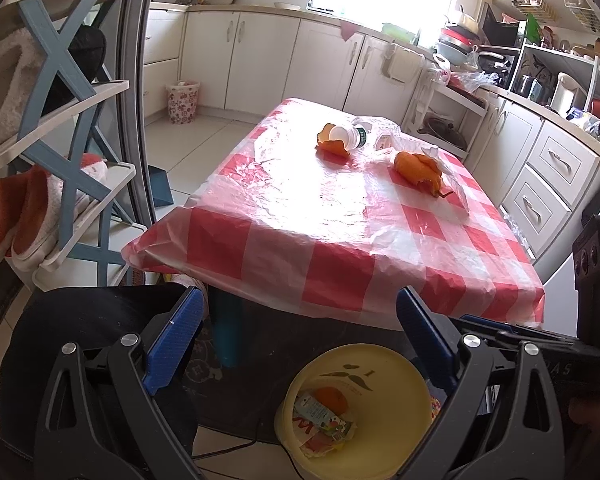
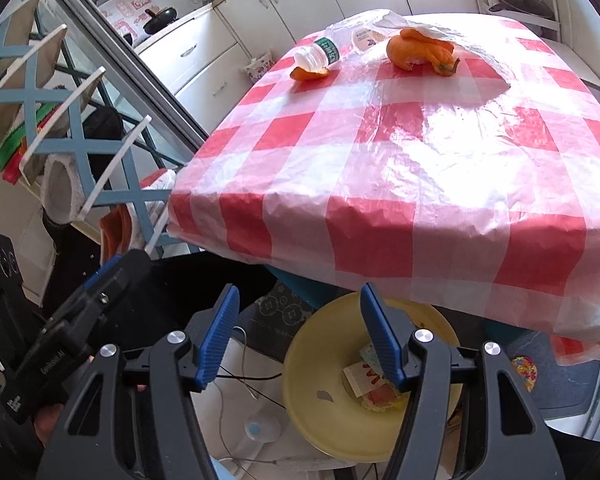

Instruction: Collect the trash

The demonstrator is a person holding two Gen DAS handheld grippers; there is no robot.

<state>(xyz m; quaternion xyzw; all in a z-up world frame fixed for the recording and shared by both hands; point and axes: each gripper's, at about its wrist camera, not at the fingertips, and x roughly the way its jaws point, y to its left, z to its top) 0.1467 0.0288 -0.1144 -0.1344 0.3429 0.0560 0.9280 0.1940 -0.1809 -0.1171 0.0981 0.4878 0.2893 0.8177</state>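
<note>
Both hand-held grippers, left (image 1: 300, 344) and right (image 2: 300, 336), hang released over the round yellow plastic bin (image 2: 300, 400) holding wrappers, while orange peels (image 2: 418, 54) and a clear plastic bottle (image 2: 318, 56) remain on the red-checked table (image 2: 380, 200)

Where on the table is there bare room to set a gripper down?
The near half of the checked tablecloth is bare, from the front edge up to the orange peel. The far end is crowded: plastic bottle, smaller peel, and clear wrappers.

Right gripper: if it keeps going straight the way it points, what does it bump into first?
Probably the yellow bin on the floor. The right gripper is open and empty, angled down over the bin's rim, below the table edge. Depth is hard to judge.
</note>
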